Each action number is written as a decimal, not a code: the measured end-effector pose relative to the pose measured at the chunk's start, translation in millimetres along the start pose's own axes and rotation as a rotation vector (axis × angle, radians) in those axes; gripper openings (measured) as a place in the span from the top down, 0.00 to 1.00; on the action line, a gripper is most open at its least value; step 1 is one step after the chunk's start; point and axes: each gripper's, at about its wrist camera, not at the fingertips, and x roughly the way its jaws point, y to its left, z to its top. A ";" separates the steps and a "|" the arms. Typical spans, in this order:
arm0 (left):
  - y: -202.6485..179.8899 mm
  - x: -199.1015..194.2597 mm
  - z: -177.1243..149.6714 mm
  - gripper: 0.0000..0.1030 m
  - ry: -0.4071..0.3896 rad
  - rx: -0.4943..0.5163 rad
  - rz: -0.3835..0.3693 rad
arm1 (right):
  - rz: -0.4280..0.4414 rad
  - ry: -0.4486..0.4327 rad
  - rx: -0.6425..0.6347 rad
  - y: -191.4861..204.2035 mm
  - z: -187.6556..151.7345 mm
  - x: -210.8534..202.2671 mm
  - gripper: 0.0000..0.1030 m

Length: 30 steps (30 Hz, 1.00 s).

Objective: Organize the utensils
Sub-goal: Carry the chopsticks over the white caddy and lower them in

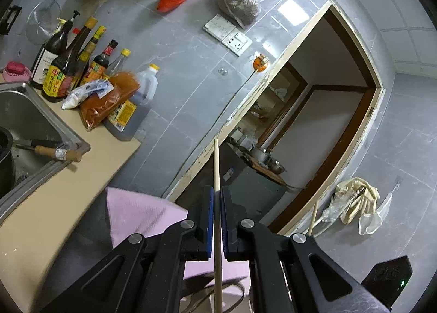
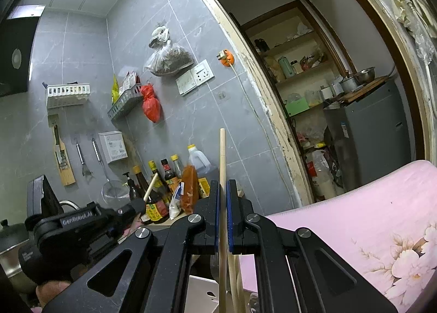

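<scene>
My left gripper (image 1: pixel 217 195) is shut on a pale wooden chopstick (image 1: pixel 216 165) that runs up between its blue pads and sticks out past the tips. My right gripper (image 2: pixel 223 184) is shut on another wooden chopstick (image 2: pixel 222 154), held upright in the air. The left gripper (image 2: pixel 82 220) also shows at the lower left of the right wrist view, with its chopstick end (image 2: pixel 151 186) poking up. Below the right gripper, more wooden utensil handles (image 2: pixel 235 285) and a white holder (image 2: pixel 202 296) show partly.
A counter (image 1: pixel 54 203) with a steel sink (image 1: pixel 24 116) carries sauce bottles (image 1: pixel 68 61) and packets (image 1: pixel 109 100). A pink cloth (image 2: pixel 368 217) lies at the right. A tiled wall holds baskets (image 2: pixel 68 94), hanging tools (image 2: pixel 82 160) and sockets (image 2: pixel 195 76). An open doorway (image 2: pixel 314 94) shows shelves and a fridge (image 2: pixel 368 132).
</scene>
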 end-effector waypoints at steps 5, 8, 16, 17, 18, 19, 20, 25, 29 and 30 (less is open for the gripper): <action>-4.7 5.2 4.2 0.95 -0.034 0.009 0.000 | 0.004 -0.017 -0.020 2.7 -2.5 -1.1 0.96; -5.8 9.6 3.3 0.95 -0.046 0.013 -0.002 | 0.008 -0.024 -0.027 3.0 -4.0 -1.0 0.96; -5.2 7.1 -2.8 0.95 -0.115 0.026 0.005 | 0.023 -0.039 -0.025 2.0 -9.4 -1.5 0.96; -5.0 3.9 -4.2 0.95 -0.132 0.026 0.006 | 0.023 -0.041 -0.026 1.8 -9.7 -1.7 0.96; -5.0 2.4 -4.6 0.95 -0.138 0.027 0.008 | 0.025 -0.045 -0.029 2.5 -10.5 -2.2 0.96; -5.2 0.0 -6.9 0.95 -0.147 0.035 0.012 | 0.027 -0.047 -0.030 2.7 -11.0 -2.4 0.96; -5.5 -0.9 -8.9 0.95 -0.152 0.044 0.017 | 0.029 -0.049 -0.032 2.8 -12.0 -3.5 0.96; 1.7 -4.5 -18.6 0.95 -0.176 0.035 0.031 | 0.039 -0.049 -0.040 5.0 -14.9 -6.5 0.96; 6.3 -9.3 -21.6 0.95 -0.213 0.020 0.044 | 0.042 -0.055 -0.046 5.9 -16.6 -8.0 0.96; 6.2 -10.1 -22.9 0.95 -0.217 0.026 0.042 | 0.041 -0.055 -0.045 6.0 -16.5 -8.1 0.96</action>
